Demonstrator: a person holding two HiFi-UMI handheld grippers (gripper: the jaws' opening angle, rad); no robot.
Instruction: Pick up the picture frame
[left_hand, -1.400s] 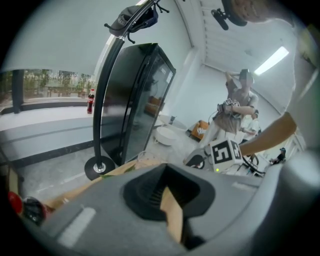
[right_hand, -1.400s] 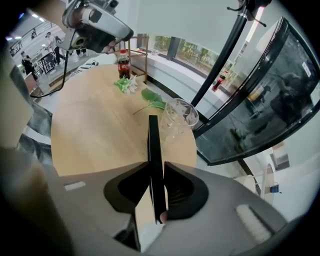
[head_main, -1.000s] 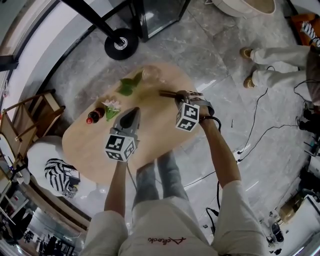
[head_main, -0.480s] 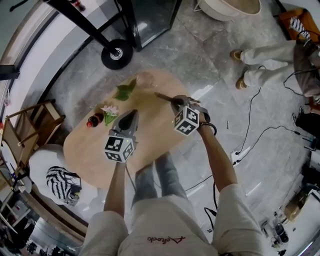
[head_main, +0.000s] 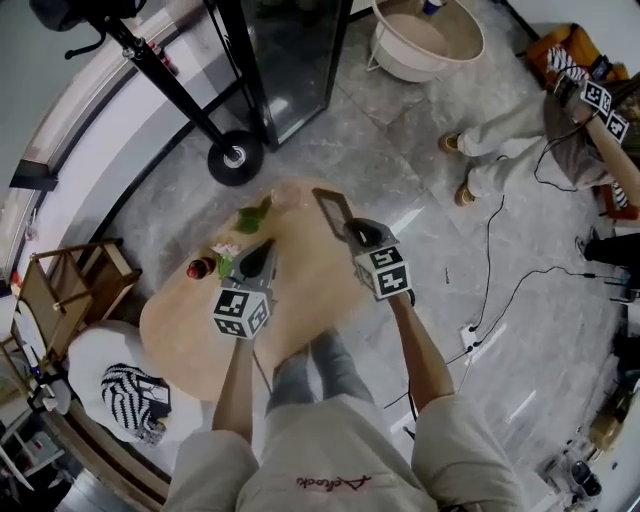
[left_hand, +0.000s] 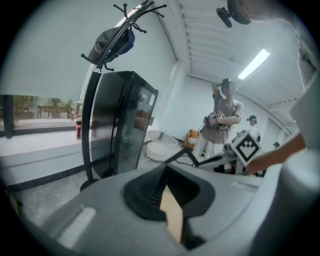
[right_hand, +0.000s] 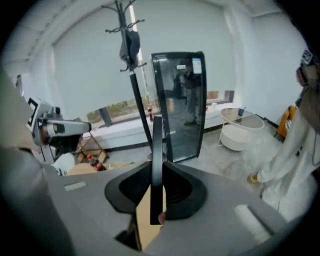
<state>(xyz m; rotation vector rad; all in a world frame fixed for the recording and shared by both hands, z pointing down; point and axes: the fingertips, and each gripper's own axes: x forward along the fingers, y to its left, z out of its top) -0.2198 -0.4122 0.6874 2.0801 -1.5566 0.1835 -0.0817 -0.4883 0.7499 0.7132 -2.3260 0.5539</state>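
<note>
**A:** Start at the counter's (head_main: 195, 335) left edge. Has anything moved there?

**B:** No. The bottle (head_main: 197, 268), the flower (head_main: 226, 250) and the green leaves (head_main: 253, 215) sit along the far left edge as they did. The left hand-held gripper (head_main: 267, 244) is higher than a second ago, jaws together on nothing.

**A:** And the picture frame (head_main: 333, 209)?

**B:** That is the change. It was low over the counter's far edge. Now it is up in the air, clear of the wood. The right hand-held gripper (head_main: 356, 232) clenches its lower end, and has risen and rolled so the frame stands edge-on between its jaws.

**A:** So the pick-up?

**B:** It looks done to me. Only carrying it or setting it down could remain.
</note>
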